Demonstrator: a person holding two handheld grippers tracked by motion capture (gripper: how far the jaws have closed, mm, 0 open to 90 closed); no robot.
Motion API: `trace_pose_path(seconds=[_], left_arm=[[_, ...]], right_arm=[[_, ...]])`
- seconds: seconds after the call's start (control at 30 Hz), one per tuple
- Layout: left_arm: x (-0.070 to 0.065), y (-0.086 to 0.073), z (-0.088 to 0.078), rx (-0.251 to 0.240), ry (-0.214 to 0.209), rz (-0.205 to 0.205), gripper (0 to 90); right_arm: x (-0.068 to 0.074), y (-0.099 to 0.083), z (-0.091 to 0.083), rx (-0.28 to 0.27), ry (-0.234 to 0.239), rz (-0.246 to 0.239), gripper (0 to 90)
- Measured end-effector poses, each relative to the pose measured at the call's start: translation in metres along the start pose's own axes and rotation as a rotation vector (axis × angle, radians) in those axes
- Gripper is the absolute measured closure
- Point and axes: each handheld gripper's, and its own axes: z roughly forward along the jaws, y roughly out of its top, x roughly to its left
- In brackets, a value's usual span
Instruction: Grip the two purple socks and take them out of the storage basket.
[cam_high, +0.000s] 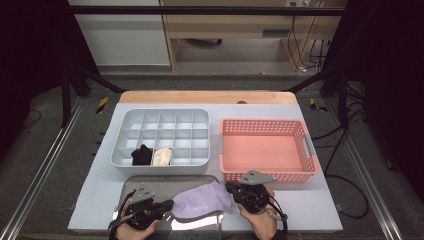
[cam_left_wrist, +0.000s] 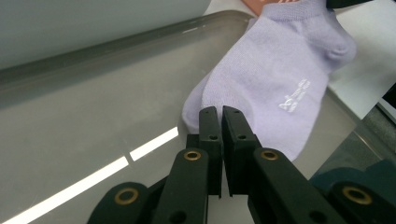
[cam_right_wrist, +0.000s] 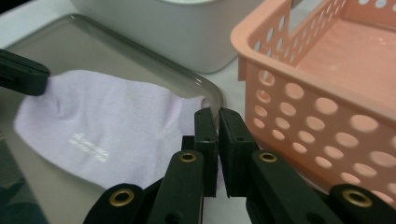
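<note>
Cloth this soft and light sags, so we pinch the lilac sock (cam_high: 201, 202) at both ends over the tray (cam_high: 150, 183): left gripper (cam_high: 169, 204) and right gripper (cam_high: 231, 188) both clenched on it.

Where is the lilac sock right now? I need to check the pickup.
High view: the lilac sock is stretched over the grey tray at the table's near edge, between the left gripper and right gripper, each shut on an end.
</note>
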Motion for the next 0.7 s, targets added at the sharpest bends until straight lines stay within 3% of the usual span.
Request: trace_pose_path(seconds=[0.07, 0.27, 0.43, 0.5, 0.6, 0.63, 0.7], left_arm=[[-0.001, 0.001, 0.002, -0.001, -0.010, 0.002, 86.3], [-0.004, 0.006, 0.001, -0.021, -0.011, 0.011, 86.7], [-0.002, 0.003, 0.007, 0.005, 0.010, 0.007, 85.8], [-0.002, 0.002, 0.007, 0.009, 0.016, 0.006, 84.8], [0.000, 0.002, 0.007, 0.003, 0.038, 0.002, 67.1], [0.001, 0.002, 0.008, 0.001, 0.047, -0.002, 67.1], [0.002, 0.002, 0.012, 0.007, 0.063, -0.008, 57.8]], right_arm=[[-0.003, -0.001, 0.007, 0.027, -0.015, 0.006, 86.8], [-0.005, -0.002, 0.003, 0.035, -0.017, 0.015, 86.7], [-0.008, -0.008, 0.014, 0.107, -0.025, 0.021, 82.6], [-0.008, -0.008, 0.015, 0.103, -0.025, 0.018, 80.8], [-0.010, -0.007, 0.009, 0.059, -0.020, 0.033, 73.6], [-0.011, -0.007, 0.005, 0.042, -0.013, 0.044, 72.1], [-0.013, -0.009, -0.001, 0.029, 0.008, 0.071, 68.0]])
